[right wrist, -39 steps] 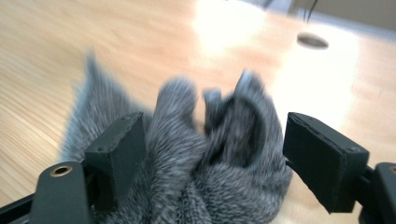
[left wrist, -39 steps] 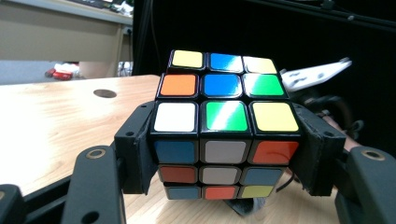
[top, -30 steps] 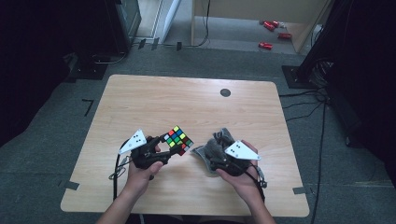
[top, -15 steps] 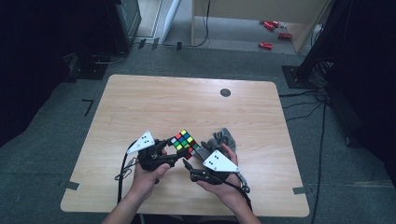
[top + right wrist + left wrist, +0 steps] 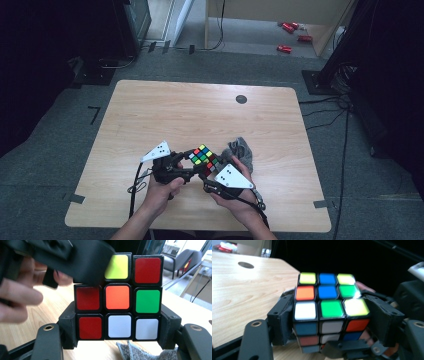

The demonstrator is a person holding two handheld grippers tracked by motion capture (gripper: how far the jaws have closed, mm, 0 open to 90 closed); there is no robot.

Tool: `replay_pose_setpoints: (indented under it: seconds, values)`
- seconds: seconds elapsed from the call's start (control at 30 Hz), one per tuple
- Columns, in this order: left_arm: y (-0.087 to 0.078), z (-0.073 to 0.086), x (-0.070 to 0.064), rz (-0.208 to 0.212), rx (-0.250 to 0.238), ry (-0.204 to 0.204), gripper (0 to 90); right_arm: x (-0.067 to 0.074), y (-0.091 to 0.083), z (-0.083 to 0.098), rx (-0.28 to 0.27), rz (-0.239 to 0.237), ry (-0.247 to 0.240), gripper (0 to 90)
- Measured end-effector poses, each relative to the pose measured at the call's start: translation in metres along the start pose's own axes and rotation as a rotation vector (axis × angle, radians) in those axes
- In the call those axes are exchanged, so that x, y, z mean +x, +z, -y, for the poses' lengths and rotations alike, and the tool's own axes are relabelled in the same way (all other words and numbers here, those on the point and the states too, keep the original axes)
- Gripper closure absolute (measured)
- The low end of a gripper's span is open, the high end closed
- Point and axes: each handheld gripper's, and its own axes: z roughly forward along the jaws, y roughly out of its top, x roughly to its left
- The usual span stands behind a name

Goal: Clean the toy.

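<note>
Near the counter's [image 5: 150, 115] front edge, the puzzle cube [image 5: 204, 158] is clamped between both tongs, left [image 5: 186, 161] and right [image 5: 212, 175], whose jaws were just closing, seemingly so one layer can be twisted.

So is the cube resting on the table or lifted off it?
Lifted: the cube hangs between both grippers, with the grey cloth and the table visible beneath its bottom edge.
</note>
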Motion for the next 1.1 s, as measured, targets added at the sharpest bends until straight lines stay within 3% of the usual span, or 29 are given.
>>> replay_pose_setpoints:
  seconds: [0.1,0.23,0.47,0.57,0.67,0.8,0.9,1.1]
  values:
    - [-0.006,-0.005,0.001,-0.003,-0.022,0.036,20.4,-0.005,-0.001,0.002,0.029,0.002,0.006,34.4]
    - [-0.015,-0.007,0.005,-0.022,-0.019,0.117,17.8,-0.02,-0.006,0.004,0.059,0.023,0.071,34.4]
    - [-0.009,0.002,0.003,-0.098,0.086,0.332,13.6,-0.038,-0.018,-0.002,0.052,0.015,0.166,34.4]
    - [-0.003,0.007,0.0,-0.104,0.117,0.368,14.5,-0.039,-0.019,-0.005,0.056,0.005,0.19,34.4]
    - [0.0,0.01,-0.002,-0.109,0.118,0.394,14.5,-0.039,-0.02,-0.006,0.07,-0.003,0.219,34.4]
    - [0.002,0.014,-0.002,-0.164,0.12,0.446,14.6,-0.039,-0.022,-0.009,0.065,-0.026,0.247,34.4]
    - [0.003,0.016,-0.002,-0.166,0.124,0.485,15.8,-0.037,-0.024,-0.013,0.062,-0.056,0.272,34.4]
    - [0.007,0.023,-0.007,-0.175,0.098,0.633,21.3,-0.032,-0.024,-0.017,0.068,-0.098,0.303,34.4]
